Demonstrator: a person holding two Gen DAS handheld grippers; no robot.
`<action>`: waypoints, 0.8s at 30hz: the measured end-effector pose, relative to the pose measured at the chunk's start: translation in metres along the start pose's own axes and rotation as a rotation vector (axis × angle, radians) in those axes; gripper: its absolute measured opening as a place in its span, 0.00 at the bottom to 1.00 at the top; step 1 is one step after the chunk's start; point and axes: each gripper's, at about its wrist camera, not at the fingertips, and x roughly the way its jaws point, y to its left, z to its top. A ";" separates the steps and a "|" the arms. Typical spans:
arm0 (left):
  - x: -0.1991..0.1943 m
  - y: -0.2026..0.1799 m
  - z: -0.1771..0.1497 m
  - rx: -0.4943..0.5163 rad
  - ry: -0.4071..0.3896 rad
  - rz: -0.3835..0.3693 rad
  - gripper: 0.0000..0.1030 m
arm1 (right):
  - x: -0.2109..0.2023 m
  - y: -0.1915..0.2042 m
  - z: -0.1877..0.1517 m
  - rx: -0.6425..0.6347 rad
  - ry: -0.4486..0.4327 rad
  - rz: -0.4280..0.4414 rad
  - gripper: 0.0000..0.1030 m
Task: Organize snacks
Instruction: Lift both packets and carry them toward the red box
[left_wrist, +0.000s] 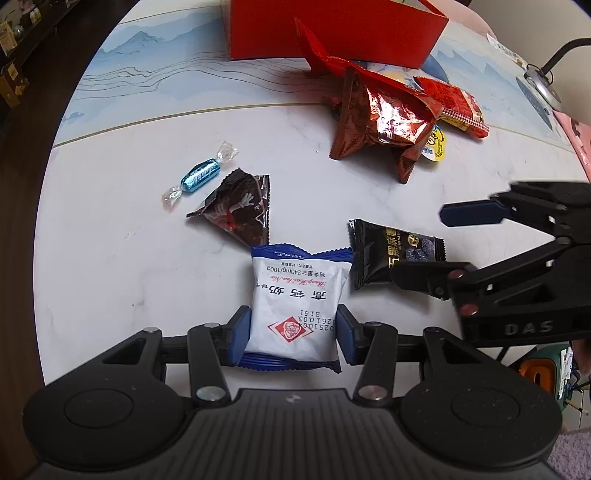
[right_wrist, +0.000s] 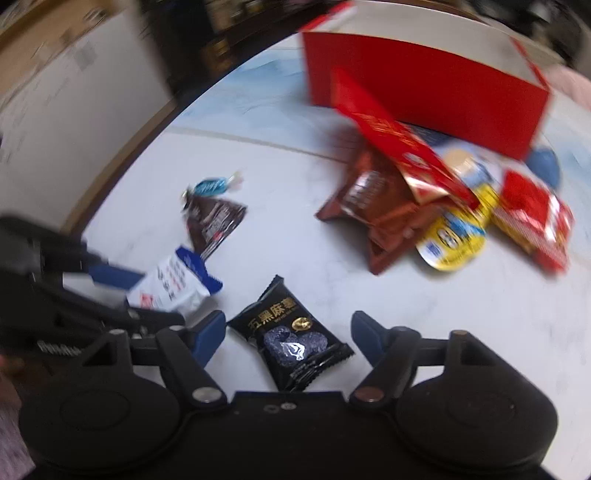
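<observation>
On the left of the white marbled table (left_wrist: 122, 236), a blue foil candy (left_wrist: 200, 175) with clear twisted ends is lying by itself, and just to its right a dark brown packet (left_wrist: 240, 211) is resting flat, the two sitting close but not touching. Nearer, the left gripper (left_wrist: 292, 334) is clamping its blue pads against both sides of a white and blue packet (left_wrist: 295, 295), which is standing between them with its printed face showing. To the right of that, a black packet (right_wrist: 291, 334) is lying on the table between the fingers of the right gripper (right_wrist: 288, 332); those jaws are standing well apart and the pads are not pressing on it. Farther back and to the right, a shiny brown bag (left_wrist: 384, 118) is sitting in a loose heap with a yellow-rimmed cup (left_wrist: 437, 146) and a red packet (left_wrist: 456, 105), all touching or overlapping. Behind the heap, at the far edge, a red box (left_wrist: 332, 29) is standing upright with a red flap leaning from it toward the bag.
</observation>
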 end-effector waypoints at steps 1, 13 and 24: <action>-0.001 0.000 -0.001 -0.001 -0.002 0.000 0.46 | 0.004 0.002 0.002 -0.041 0.017 -0.002 0.71; -0.005 0.004 -0.007 -0.008 -0.008 -0.011 0.46 | 0.035 0.017 0.006 -0.232 0.128 -0.010 0.61; -0.008 0.009 -0.005 -0.036 -0.022 -0.014 0.46 | 0.017 0.020 0.002 -0.159 0.058 -0.029 0.36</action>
